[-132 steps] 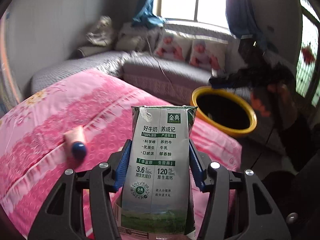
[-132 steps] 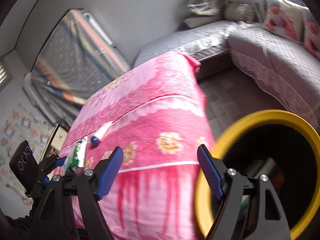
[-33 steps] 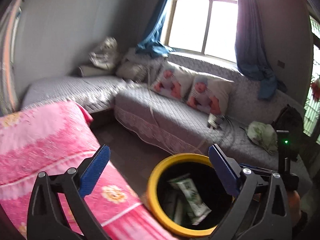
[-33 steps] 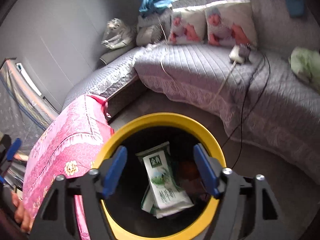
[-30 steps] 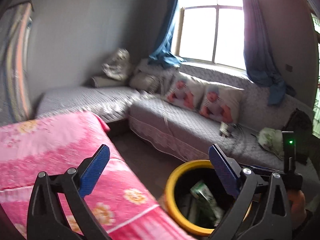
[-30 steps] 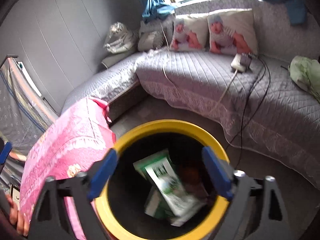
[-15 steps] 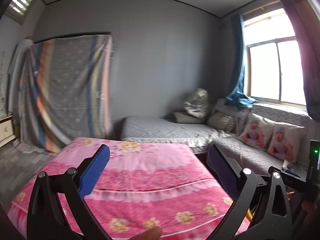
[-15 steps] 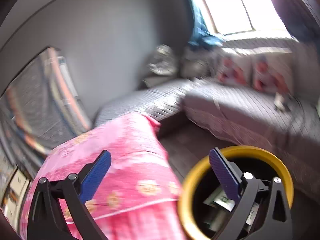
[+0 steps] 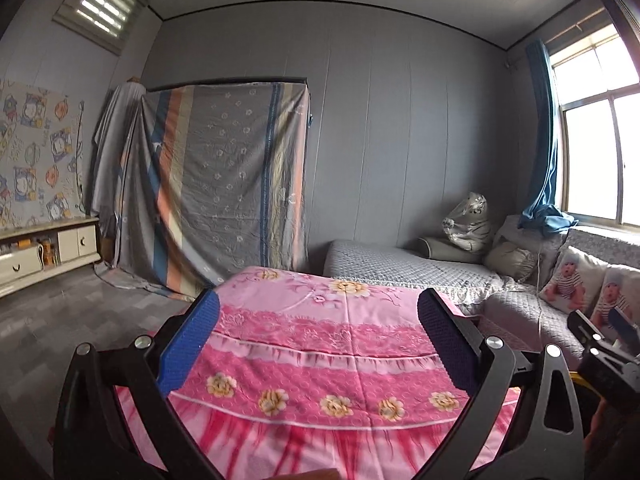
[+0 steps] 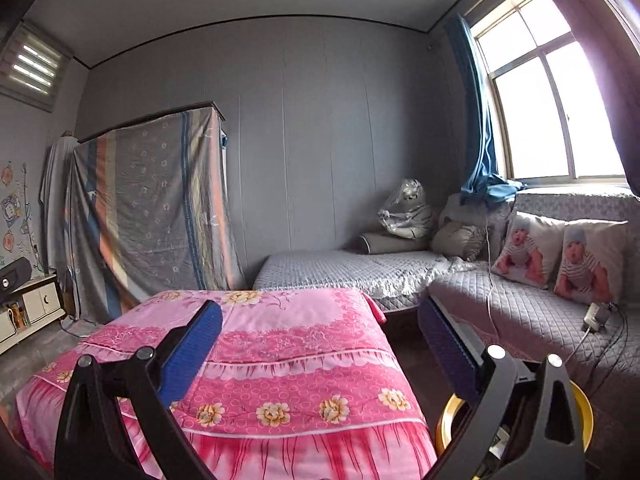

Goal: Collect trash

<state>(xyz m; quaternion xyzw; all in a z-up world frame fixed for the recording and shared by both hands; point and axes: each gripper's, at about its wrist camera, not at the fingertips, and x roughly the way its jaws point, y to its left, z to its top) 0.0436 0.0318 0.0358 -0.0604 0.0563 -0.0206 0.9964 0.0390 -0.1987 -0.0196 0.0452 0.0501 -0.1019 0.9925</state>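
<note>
My left gripper [image 9: 319, 344] is open and empty, raised level over the pink flowered table cover [image 9: 320, 344]. My right gripper [image 10: 320, 346] is open and empty too, above the same pink cover [image 10: 280, 344]. The yellow-rimmed trash bin [image 10: 450, 416] stands on the floor at the lower right of the right wrist view, mostly hidden behind the right finger; a sliver of its rim [image 9: 578, 378] shows in the left wrist view. No trash shows on the pink cover. The other gripper's body [image 9: 604, 356] shows at the right edge of the left wrist view.
A grey quilted corner sofa [image 10: 520, 312] with two baby-print cushions [image 10: 560, 256] runs along the right wall under the window. A cloth-draped wardrobe [image 9: 216, 184] stands at the back. A low white cabinet [image 9: 44, 252] is at far left. Dark floor lies between table and sofa.
The milk carton held 4.4 s ago dropped into the bin. Both grippers have since swung up and away from the bin toward the room and the pink cover.
</note>
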